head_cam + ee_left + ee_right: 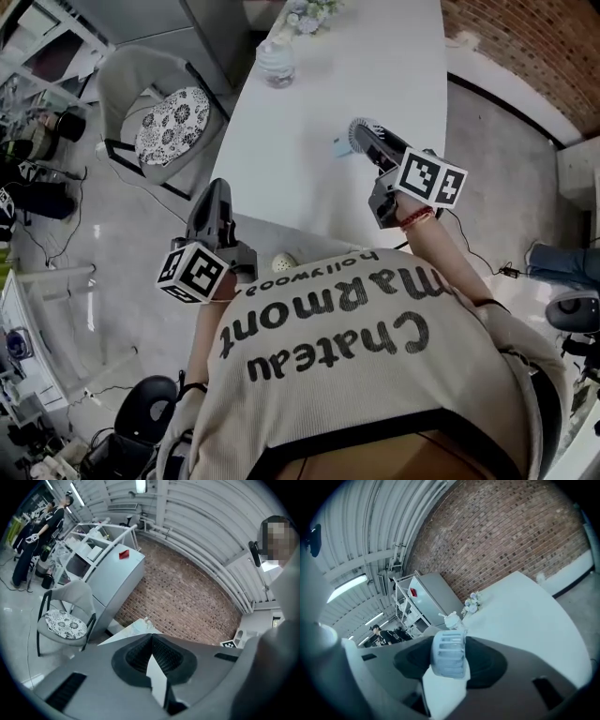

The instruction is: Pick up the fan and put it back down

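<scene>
The right gripper (367, 141), at one o'clock in the head view, is pinching the small pale fan (357, 132) by its grille at the near edge of the white table (375, 56). Whether the fan is resting or lifted is unclear. The left gripper (217, 190), at ten o'clock and off the table, is hanging empty with its jaws pressed together. Doing this step well probably means squeezing steadily, holding the fan upright, and lowering it straight onto bare tabletop before releasing.

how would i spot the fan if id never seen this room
Start at the long white table. Over its near end, the right gripper is shut on the fan: small, pale, round, with a slatted grille. The jar and flowers at the far end have no grille.
</scene>
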{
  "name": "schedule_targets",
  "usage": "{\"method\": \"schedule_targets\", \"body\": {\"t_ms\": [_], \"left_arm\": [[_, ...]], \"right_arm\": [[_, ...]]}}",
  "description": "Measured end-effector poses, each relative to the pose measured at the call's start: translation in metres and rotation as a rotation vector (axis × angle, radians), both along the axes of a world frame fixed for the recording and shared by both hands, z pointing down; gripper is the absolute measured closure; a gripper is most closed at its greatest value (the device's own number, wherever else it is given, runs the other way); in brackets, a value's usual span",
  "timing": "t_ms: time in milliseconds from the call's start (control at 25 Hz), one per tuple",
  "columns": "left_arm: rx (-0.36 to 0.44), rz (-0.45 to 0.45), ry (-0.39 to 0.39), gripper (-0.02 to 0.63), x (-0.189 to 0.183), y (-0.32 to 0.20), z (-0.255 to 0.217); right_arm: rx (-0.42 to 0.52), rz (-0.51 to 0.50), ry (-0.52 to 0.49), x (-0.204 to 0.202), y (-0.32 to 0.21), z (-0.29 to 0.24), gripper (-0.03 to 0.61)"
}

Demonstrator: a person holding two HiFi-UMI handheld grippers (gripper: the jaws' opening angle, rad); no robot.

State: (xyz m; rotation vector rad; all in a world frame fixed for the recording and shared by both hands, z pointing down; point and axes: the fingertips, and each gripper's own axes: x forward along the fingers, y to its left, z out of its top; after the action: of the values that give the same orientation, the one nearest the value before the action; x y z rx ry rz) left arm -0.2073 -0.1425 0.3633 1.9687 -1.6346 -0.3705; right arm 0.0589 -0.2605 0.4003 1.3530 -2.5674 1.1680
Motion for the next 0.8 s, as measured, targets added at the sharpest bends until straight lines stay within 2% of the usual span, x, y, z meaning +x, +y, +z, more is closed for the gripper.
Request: {"method": "schedule_targets", "body": {"t_ms": [280,480,800], "left_arm": [[0.033,0.067,-0.011,0.612,-0.065,-0.014,-0.003],[0.054,0.134,-0.034,0.612,-0.093,-0.019,-0.008],[0.078,0.134,-0.047,0.612,-0.127,-0.019,-0.018]], "right_arm": [[0.050,0.082,-0.009,-0.049,-0.001,-0.012,0.371],[0.081,0.115,-0.013,-0.080,0.000,-0.019,0.373],[0.129,0.109,0.023,-0.107,-0.015,-0.043,0.374]]}}
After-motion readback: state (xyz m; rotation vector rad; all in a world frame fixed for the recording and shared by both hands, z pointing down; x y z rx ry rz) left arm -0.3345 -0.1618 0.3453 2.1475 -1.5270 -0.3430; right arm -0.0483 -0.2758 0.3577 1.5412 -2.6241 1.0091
